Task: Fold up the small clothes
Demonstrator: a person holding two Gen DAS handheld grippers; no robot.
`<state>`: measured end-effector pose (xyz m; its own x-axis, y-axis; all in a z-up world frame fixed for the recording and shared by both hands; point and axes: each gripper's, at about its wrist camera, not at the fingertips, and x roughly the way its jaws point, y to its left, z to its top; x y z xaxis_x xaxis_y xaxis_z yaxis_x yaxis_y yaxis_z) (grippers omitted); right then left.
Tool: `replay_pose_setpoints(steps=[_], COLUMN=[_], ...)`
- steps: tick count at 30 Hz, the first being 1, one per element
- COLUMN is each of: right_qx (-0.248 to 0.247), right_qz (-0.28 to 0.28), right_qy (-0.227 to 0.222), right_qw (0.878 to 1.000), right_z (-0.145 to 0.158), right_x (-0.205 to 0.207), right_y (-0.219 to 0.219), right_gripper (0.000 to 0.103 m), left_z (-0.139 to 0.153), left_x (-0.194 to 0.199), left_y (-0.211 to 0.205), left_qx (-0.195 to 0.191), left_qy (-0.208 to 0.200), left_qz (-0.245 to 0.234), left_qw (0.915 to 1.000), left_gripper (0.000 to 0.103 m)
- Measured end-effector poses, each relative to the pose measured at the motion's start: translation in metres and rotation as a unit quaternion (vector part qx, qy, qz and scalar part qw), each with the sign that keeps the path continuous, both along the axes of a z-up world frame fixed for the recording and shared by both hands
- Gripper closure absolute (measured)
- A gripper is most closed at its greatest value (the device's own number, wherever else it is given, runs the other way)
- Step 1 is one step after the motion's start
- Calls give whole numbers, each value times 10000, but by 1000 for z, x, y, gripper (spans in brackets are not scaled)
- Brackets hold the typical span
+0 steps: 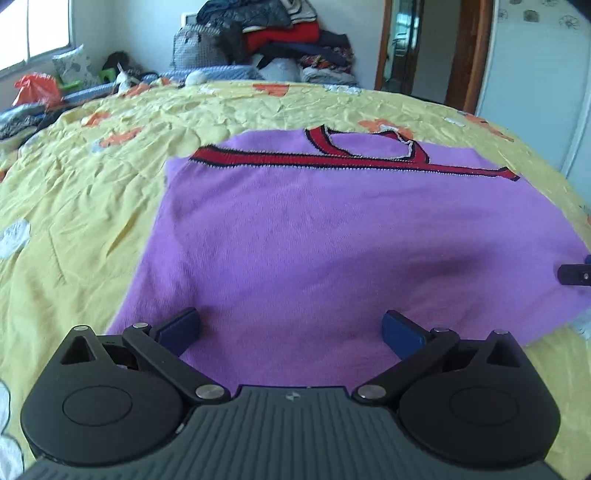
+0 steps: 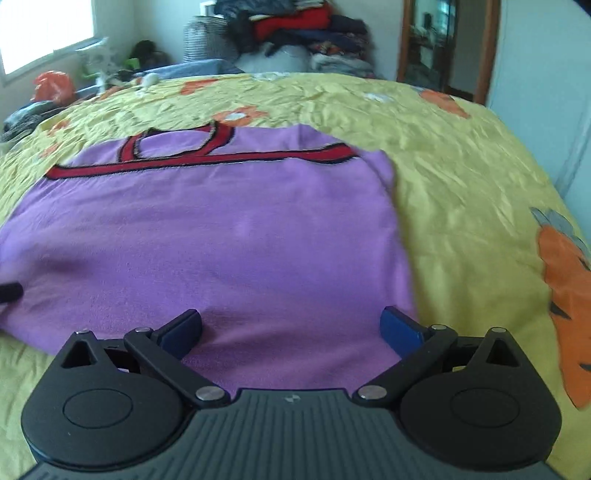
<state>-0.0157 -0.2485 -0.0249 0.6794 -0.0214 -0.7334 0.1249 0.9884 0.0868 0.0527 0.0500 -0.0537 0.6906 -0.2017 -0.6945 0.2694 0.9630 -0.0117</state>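
Both the left hand-held gripper (image 1: 291,328) and right hand-held gripper (image 2: 291,328) gape over the purple sweater's (image 1: 332,229) near hem.

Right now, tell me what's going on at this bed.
A person holds two tongs over a purple sweater with red trim, spread on a yellow bedspread. The left tongs and right tongs are both open above the sweater's near edge, gripping nothing. The sleeves look already folded across the upper part; the near hem is not yet lifted. A pile of clothes sits beyond the bed.
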Motion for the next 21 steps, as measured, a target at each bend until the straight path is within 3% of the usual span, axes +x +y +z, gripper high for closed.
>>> replay_pose_setpoints(steps=[3, 5, 6, 12, 21], right_qx=[243, -230, -413, 89, -73], right_qz=[249, 376, 462, -85, 53], right_qy=[-125, 3, -143, 6, -34], right_qw=[9993, 9990, 9980, 9999, 10000], right_z=[1, -9, -11, -4, 9], right_x=[-6, -5, -11, -11, 62], right_y=[17, 31, 32, -7, 24], right_gripper=[0, 0, 0, 0, 0], left_z=[-2, -3, -3, -1, 3], left_x=[-2, -4, -5, -4, 6], left_y=[-2, -1, 0, -1, -3], left_qx=[52, 42, 35, 69, 80], left_qy=[-11, -27, -21, 39, 228], left_qz=[97, 165, 192, 231, 286], left_qw=[9999, 9999, 9998, 9997, 9993], left_gripper=[0, 0, 0, 0, 0])
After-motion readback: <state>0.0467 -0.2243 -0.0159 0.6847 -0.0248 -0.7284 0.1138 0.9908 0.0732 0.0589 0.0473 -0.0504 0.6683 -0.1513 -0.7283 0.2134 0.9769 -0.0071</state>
